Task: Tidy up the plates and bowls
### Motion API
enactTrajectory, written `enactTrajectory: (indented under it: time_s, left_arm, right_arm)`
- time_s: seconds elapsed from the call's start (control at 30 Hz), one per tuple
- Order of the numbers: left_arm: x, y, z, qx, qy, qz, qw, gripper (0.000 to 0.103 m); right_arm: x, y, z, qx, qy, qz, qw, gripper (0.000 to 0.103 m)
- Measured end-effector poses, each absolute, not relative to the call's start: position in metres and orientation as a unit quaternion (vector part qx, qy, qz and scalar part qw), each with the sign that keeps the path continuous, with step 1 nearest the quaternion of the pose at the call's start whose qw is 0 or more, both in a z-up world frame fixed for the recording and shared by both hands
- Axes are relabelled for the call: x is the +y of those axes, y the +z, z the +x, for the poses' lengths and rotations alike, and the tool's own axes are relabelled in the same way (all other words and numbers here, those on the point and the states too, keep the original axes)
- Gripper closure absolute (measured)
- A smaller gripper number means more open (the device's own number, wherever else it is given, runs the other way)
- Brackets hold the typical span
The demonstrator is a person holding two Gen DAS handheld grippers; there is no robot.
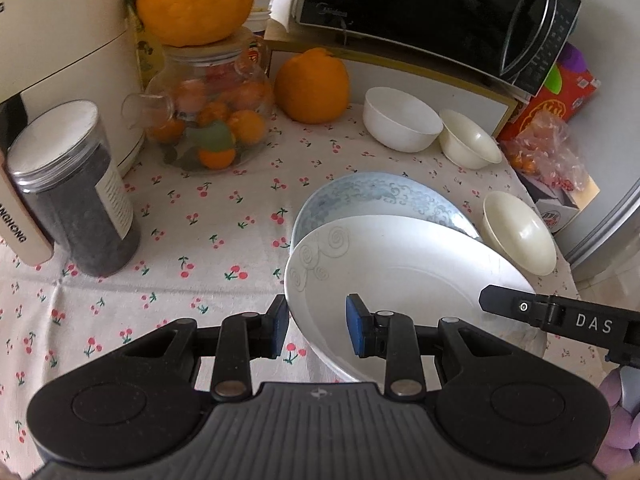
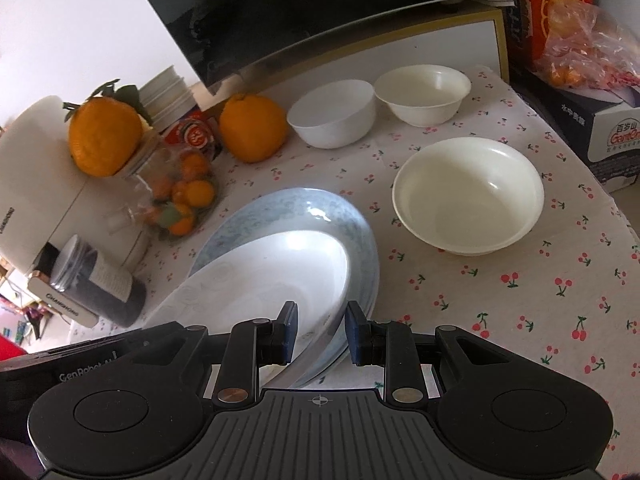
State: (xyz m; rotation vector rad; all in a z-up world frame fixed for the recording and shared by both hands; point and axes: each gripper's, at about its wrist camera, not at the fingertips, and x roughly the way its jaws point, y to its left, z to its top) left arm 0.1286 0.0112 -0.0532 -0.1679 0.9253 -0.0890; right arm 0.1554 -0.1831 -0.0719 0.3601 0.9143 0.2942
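Your left tongs (image 1: 318,326) stand spread, with the near-left rim of the white plate (image 1: 400,280) running up between the two blue pads; neither pad touches it. Your right tongs (image 2: 322,334) are spread as well, straddling the right rim of that same white plate (image 2: 280,276), and the rim of the blue-patterned plate (image 2: 360,232) beneath it seems to sit in the gap too, though the fisheye bend makes that hard to judge. The white plate lies stacked on the blue-patterned plate (image 1: 380,194), shifted toward you, on the cherry-print bench (image 1: 200,216). Just right of the stack sits a cream bowl (image 2: 468,196); well behind it, a white bowl (image 2: 332,114) and a second cream bowl (image 2: 424,94) stand side by side near the microwave (image 1: 432,12).
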Motion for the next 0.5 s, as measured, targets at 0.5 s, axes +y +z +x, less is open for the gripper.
enactTrajectory:
  time_s: [0.5]
  left_arm:
    - [-0.006,-0.063,0.134,0.439,-0.040,-0.030,0.897,0.075]
  right_arm:
    - [-0.177,-0.076,0.162,0.413,0.127,0.132,0.892,0.078]
